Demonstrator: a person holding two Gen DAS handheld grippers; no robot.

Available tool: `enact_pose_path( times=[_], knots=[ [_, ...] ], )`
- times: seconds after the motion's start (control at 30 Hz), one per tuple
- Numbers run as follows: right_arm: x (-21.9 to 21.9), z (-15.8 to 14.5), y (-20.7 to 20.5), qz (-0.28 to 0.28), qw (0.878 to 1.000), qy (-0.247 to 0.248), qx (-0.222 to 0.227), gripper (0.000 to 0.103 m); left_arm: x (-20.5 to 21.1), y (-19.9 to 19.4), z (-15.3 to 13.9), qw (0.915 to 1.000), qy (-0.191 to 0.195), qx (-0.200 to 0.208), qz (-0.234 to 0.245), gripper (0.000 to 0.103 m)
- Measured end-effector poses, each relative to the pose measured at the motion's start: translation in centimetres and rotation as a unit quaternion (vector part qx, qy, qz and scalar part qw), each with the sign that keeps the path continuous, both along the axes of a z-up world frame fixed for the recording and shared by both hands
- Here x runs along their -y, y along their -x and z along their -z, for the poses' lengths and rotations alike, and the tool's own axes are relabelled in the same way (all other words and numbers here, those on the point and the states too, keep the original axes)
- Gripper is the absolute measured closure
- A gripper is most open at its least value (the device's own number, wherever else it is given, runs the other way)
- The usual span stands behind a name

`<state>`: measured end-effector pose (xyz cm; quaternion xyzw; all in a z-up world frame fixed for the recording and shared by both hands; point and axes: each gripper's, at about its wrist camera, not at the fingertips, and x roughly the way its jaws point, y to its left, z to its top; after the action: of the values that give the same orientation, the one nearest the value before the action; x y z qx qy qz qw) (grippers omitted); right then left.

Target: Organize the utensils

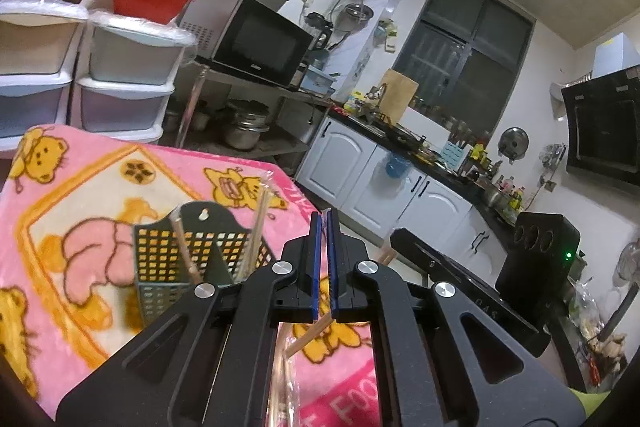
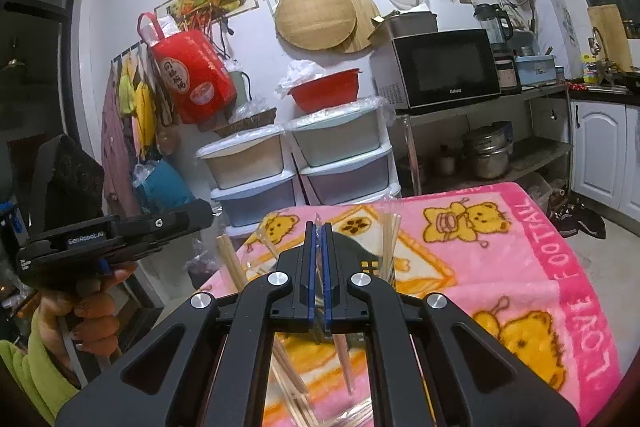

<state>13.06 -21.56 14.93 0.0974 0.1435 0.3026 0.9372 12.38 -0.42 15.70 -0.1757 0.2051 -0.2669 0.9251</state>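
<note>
Chopsticks pinched in both tools right now. My left tool (image 1: pixel 324 217) has its blue pads pressed together on a single wooden chopstick (image 1: pixel 310 337) that slants down and back beneath the fingers, its tip poking out low over the pink blanket (image 1: pixel 80 187). My right tool (image 2: pixel 319 227) is clamped on a clear wrapper with a chopstick (image 2: pixel 345 359) hanging nearly straight down under it, more loose sticks scattered below.

Target is the dark perforated holder (image 1: pixel 168 259): in the left view it stands ahead and to the left of the tool, upright, already carrying a few sticks leaning in its compartments. Left tool looks the nearer one. My guess is the stick's long axis has to swing upright before it drops into an open slot.

Room to move: blanket edge falls away to the right of the left tool, and my other tool sits close on that side
</note>
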Motion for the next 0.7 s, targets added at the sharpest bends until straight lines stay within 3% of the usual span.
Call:
enact_pose_path(
  times=[0.7],
  knots=[
    [0.2, -4.6, -0.6, -0.003, 0.998, -0.021, 0.052, 0.100, 1.0, -3.0, -4.4, 0.9985, 0.027, 0.047, -0.002, 0.102]
  ],
)
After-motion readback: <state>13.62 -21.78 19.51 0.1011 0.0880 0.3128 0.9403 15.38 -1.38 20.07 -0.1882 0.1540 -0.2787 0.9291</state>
